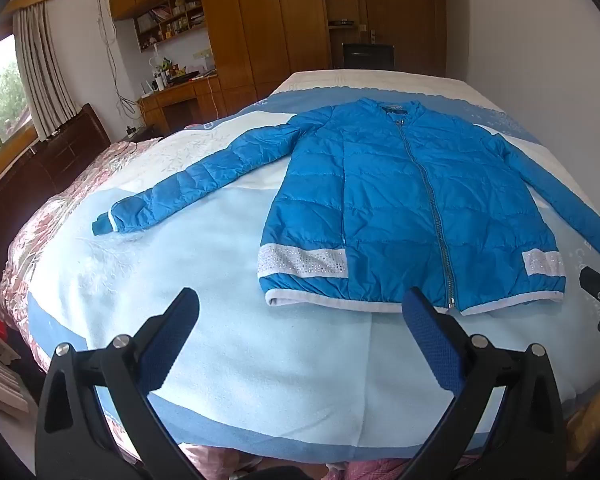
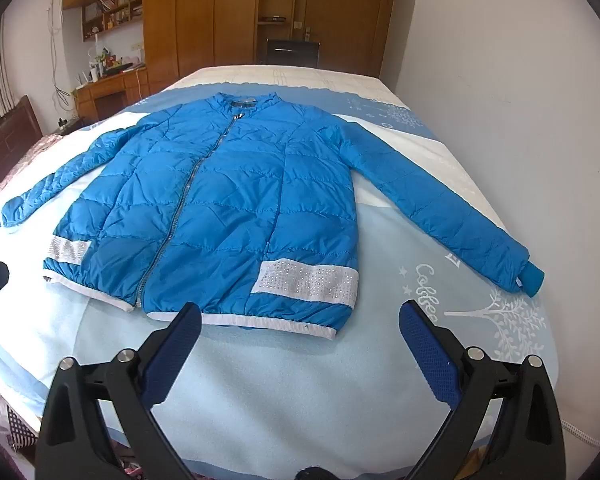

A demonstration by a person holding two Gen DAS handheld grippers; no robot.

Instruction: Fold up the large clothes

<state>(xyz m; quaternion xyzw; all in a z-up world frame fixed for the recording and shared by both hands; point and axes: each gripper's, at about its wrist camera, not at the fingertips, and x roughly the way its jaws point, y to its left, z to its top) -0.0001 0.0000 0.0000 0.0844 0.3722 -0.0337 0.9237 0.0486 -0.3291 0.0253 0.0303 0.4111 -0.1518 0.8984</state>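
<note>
Both grippers, left (image 1: 300, 312) and right (image 2: 300, 324), hover level, jaws spread, before the jacket (image 1: 412, 208).

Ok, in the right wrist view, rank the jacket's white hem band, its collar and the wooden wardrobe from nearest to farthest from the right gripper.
From the right gripper, open above the blanket:
1. White hem band: just ahead of the fingertips, at the jacket's near edge.
2. Collar: at the jacket's far end, up the bed.
3. Wooden wardrobe: beyond the bed, against the back wall.
</note>
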